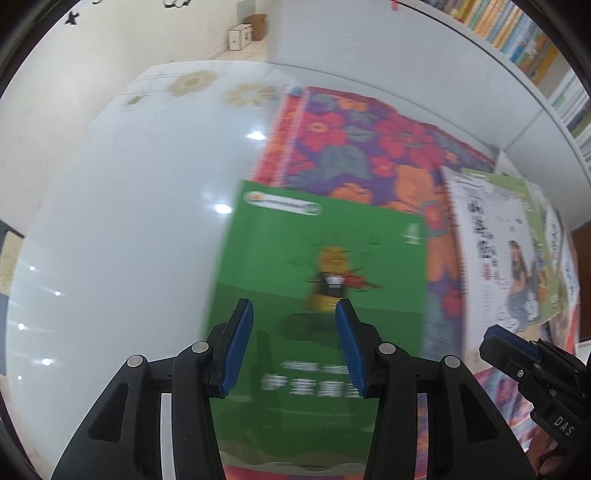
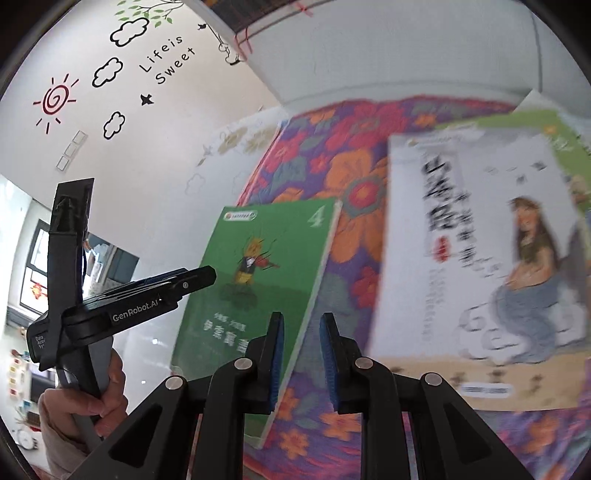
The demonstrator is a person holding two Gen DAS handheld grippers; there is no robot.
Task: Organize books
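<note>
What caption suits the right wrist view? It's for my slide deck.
Right tool, open and empty, above a green book and a white mermaid book on a floral cloth.

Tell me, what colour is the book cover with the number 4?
Green book, clearest in the right wrist view.

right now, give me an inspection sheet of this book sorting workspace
surface: glossy white table with faint flower prints, partly covered by a floral cloth.
job's things: green book flat on the cloth, its left part over bare table; white mermaid book to its right, on top of other books.
clutter: nothing seen.
grippers: left gripper above the green book, jaws apart, nothing between the pads; right gripper jaws narrowly apart, empty, over the green book's right edge.
cables: nothing seen.
surroundings: filled bookshelf behind the table, wall stickers, cardboard boxes on the floor.
</note>
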